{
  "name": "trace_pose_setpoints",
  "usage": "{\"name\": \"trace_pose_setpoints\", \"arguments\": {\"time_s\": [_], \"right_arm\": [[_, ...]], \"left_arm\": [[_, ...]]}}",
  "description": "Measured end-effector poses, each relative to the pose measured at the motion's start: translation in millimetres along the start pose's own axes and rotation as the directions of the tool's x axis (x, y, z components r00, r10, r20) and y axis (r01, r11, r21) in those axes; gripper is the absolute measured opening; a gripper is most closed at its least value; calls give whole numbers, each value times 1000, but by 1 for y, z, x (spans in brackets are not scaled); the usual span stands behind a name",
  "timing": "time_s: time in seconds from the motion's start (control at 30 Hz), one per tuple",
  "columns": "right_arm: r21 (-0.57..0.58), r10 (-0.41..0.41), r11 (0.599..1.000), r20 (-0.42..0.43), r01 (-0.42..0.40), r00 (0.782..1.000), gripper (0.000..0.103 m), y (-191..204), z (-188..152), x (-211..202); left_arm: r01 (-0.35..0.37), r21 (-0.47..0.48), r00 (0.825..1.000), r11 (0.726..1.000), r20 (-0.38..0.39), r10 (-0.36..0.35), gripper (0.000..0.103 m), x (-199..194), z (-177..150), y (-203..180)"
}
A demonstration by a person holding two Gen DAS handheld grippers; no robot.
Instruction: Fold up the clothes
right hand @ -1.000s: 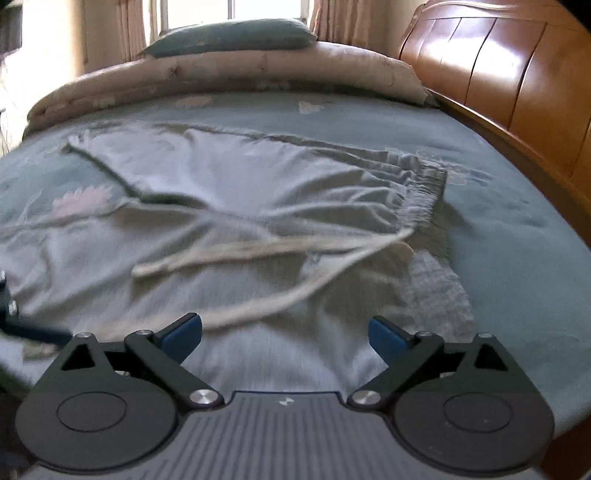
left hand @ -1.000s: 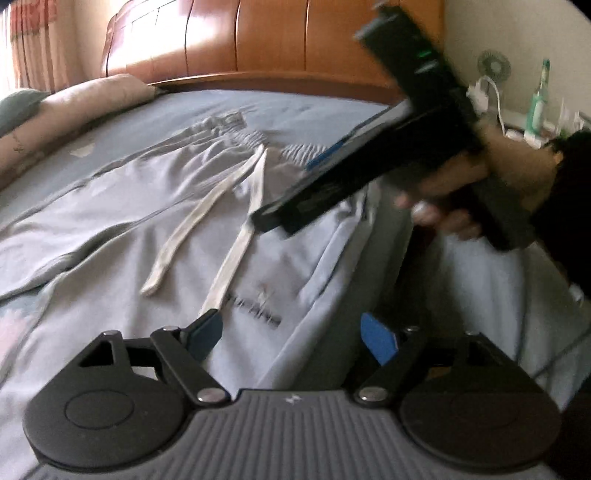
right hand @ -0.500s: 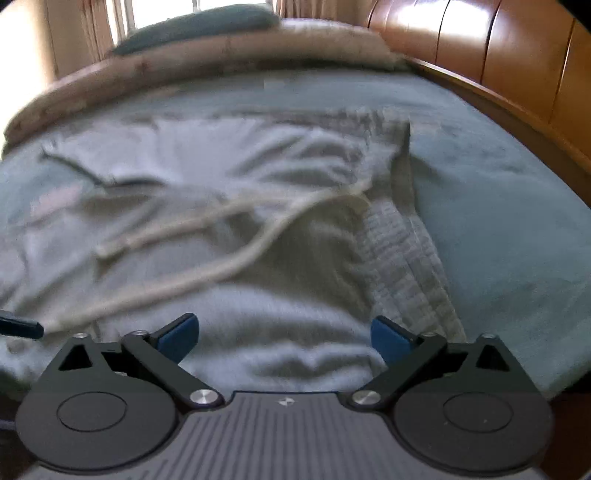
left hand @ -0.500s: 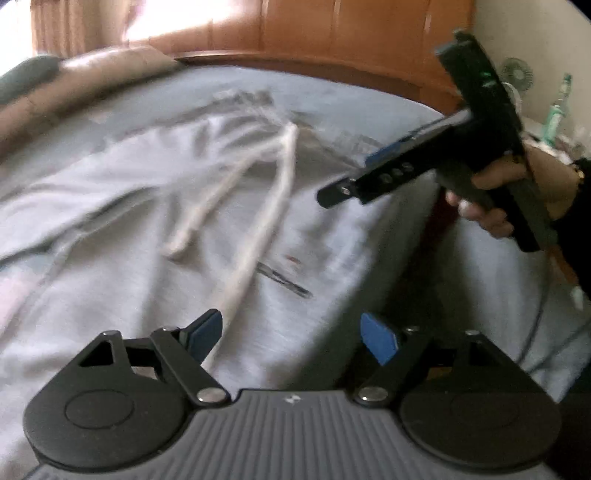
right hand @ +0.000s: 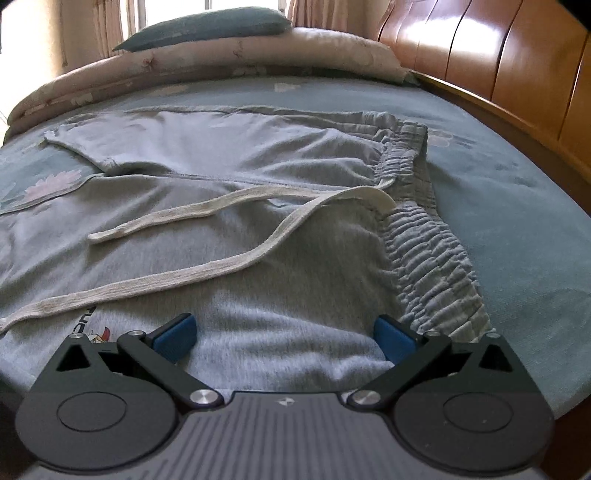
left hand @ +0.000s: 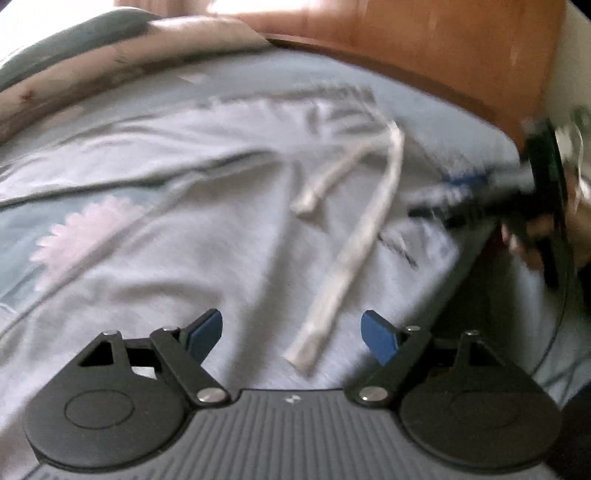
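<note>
Grey shorts [right hand: 258, 266] [left hand: 207, 266] lie spread on the bed, the ribbed waistband [right hand: 424, 236] to the right in the right wrist view. Two white drawstrings [right hand: 207, 218] [left hand: 354, 243] trail across the cloth. My right gripper [right hand: 282, 338] hovers open just over the near edge of the shorts by the waistband, nothing between its blue pads. My left gripper [left hand: 291, 332] is open above the shorts, one drawstring end lying below its pads. In the blurred left wrist view the right gripper [left hand: 454, 199], held by a hand [left hand: 535, 240], reaches over the waistband side.
The bed [right hand: 517, 229] has a blue-green flowered cover. A wooden headboard [right hand: 498, 62] runs along the right. A rolled quilt [right hand: 221, 59] and a pillow [right hand: 207, 24] lie at the far side by the window.
My left gripper has swung left across the shorts, so the drawstrings and the right gripper sit further right in its view. The right gripper has sunk closer to the waistband edge.
</note>
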State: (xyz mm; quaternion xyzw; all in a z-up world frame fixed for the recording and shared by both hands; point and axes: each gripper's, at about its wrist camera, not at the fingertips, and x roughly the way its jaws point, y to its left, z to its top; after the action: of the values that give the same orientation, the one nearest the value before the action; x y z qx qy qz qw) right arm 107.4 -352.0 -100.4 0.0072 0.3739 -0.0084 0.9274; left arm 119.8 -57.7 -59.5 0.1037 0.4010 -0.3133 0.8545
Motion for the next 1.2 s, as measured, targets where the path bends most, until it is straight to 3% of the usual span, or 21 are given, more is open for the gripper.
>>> {"name": "trace_pose_setpoints", "arguments": {"time_s": [0.17, 0.33, 0.5, 0.63, 0.77, 0.87, 1.0, 1.13, 1.2], "right_arm": [[4, -1, 1000, 34, 1, 999, 103, -1, -4, -3], [4, 7, 1000, 31, -7, 999, 103, -2, -4, -3], [6, 41, 999, 78, -42, 996, 103, -7, -11, -7], [26, 51, 998, 109, -54, 993, 103, -9, -14, -8], [43, 35, 998, 116, -41, 993, 103, -7, -13, -6], [52, 20, 998, 116, -27, 993, 103, -6, -12, -5], [64, -2, 998, 110, -5, 994, 103, -4, -11, -4], [54, -18, 998, 101, 13, 995, 103, -1, -10, -2], [55, -18, 998, 100, 12, 995, 103, -2, -10, -3]], "left_arm": [[66, -148, 998, 987, 28, -62, 82, 19, 15, 17], [31, -244, 999, 969, -17, -36, 82, 36, 10, 25], [-102, -322, 991, 941, -111, 69, 83, 12, -15, 61], [-274, -381, 955, 883, -213, 204, 83, -30, -21, 105], [-369, -411, 928, 833, -207, 309, 84, -82, 0, 147], [-335, -471, 942, 816, -187, 278, 86, -95, 10, 173], [-254, -581, 967, 773, -179, 183, 86, -67, -6, 196], [-281, -616, 957, 736, -236, 167, 85, -34, -37, 202], [-266, -607, 963, 749, -202, 178, 86, -41, -48, 206]]}}
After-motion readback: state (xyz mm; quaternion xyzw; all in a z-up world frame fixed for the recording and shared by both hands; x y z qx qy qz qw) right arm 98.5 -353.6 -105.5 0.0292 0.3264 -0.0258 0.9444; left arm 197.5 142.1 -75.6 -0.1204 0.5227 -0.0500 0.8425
